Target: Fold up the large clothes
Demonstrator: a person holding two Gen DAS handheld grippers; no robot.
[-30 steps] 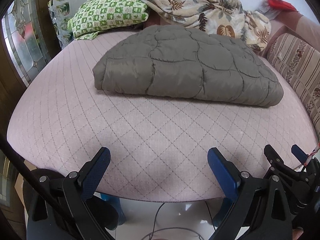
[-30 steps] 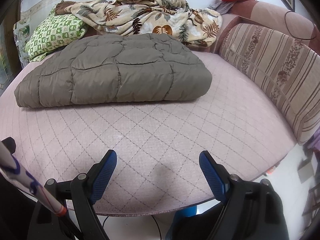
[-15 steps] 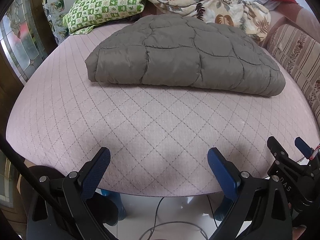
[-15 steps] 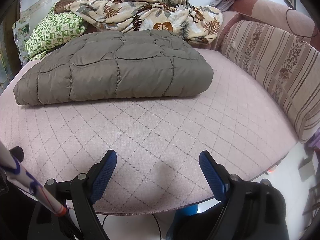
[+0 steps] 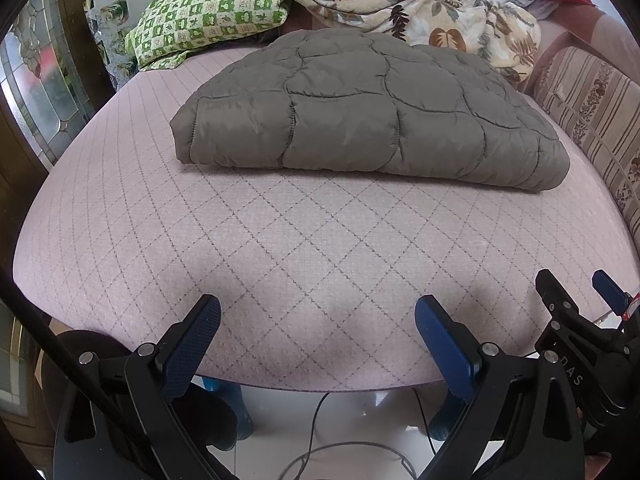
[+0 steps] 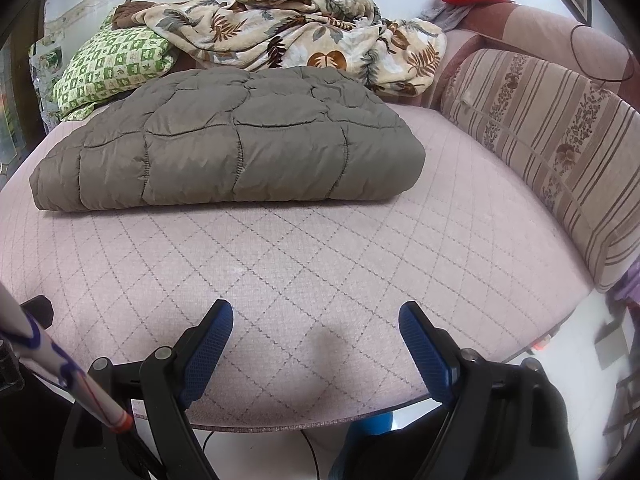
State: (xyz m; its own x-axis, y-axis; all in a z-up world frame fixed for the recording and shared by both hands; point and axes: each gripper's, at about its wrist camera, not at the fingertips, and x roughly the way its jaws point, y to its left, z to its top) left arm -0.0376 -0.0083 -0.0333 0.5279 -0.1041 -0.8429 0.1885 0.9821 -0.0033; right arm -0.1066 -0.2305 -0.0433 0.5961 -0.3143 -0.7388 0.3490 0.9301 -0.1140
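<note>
A grey-olive quilted puffer garment point(image 5: 368, 112) lies folded into a flat rectangle in the middle of the pink quilted bed surface point(image 5: 280, 248). It also shows in the right wrist view point(image 6: 240, 148). My left gripper point(image 5: 318, 320) is open and empty, hovering over the bed's near edge, well short of the garment. My right gripper point(image 6: 316, 328) is open and empty too, over the near edge beside the left one. The right gripper's fingers also show at the left wrist view's right edge point(image 5: 576, 312).
A green checked pillow point(image 5: 208, 20) and a crumpled leaf-print blanket point(image 5: 400, 8) lie at the back. A striped sofa cushion point(image 6: 552, 144) borders the right side. A glass door point(image 5: 36, 80) stands at left. Cables lie on the floor point(image 5: 340, 448) below the bed edge.
Both grippers have drawn back and tilted; the left view has shifted left so the garment sits further right in frame. The garment has not moved. Both grippers stay open.
</note>
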